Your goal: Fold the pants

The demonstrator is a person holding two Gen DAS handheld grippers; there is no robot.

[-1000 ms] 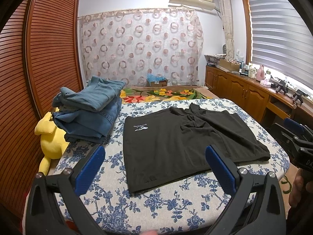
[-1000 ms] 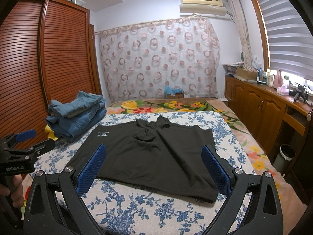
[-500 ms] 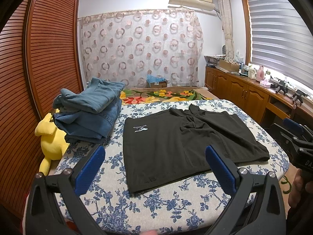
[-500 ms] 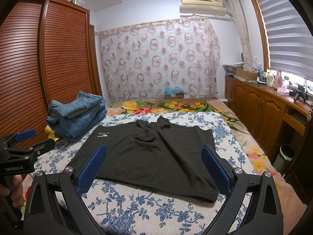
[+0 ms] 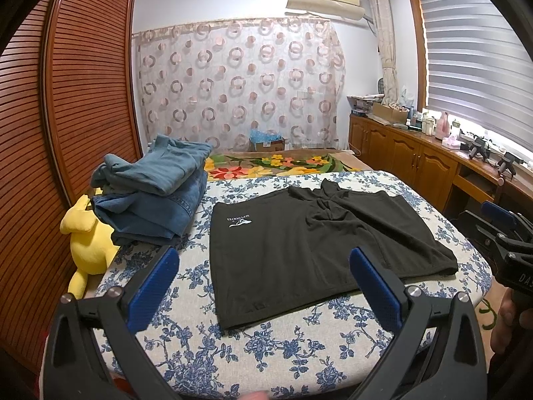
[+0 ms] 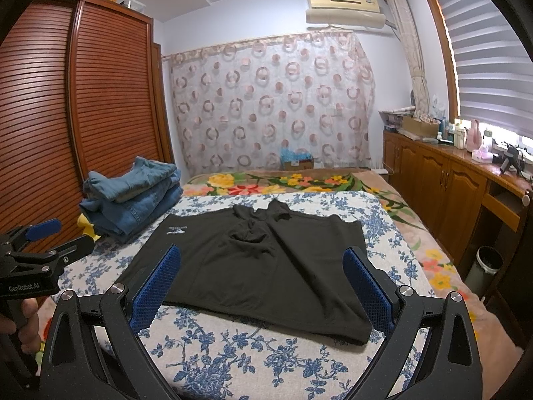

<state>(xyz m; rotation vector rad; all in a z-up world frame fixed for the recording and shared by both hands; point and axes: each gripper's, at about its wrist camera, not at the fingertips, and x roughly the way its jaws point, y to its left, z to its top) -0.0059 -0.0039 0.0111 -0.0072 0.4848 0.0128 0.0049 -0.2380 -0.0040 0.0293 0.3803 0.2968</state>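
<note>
Your left gripper [image 5: 263, 286] and right gripper [image 6: 261, 285] hung wide apart, empty, before the flat black pants [image 5: 299, 243]; folding unstarted, grasping the near hem seemed next.

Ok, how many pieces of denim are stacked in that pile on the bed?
3 that I can make out: one on top, a darker one beneath, another at the bottom. More may be hidden inside.

Left wrist view: low at the near left edge of the bed [image 5: 186, 326], facing along it toward the curtain [image 5: 240, 80], pants [image 5: 299, 250] close ahead, right gripper [image 5: 506, 233] at the right border. Right wrist view: near right edge, same heading, a little higher, left gripper [image 6: 36, 246] at the left border. Shared: bed [image 6: 233, 350], pants [image 6: 260, 266], jeans [image 5: 150, 196] [image 6: 133, 196], curtain [image 6: 266, 100], wardrobe [image 5: 66, 116] [image 6: 83, 100].
</note>
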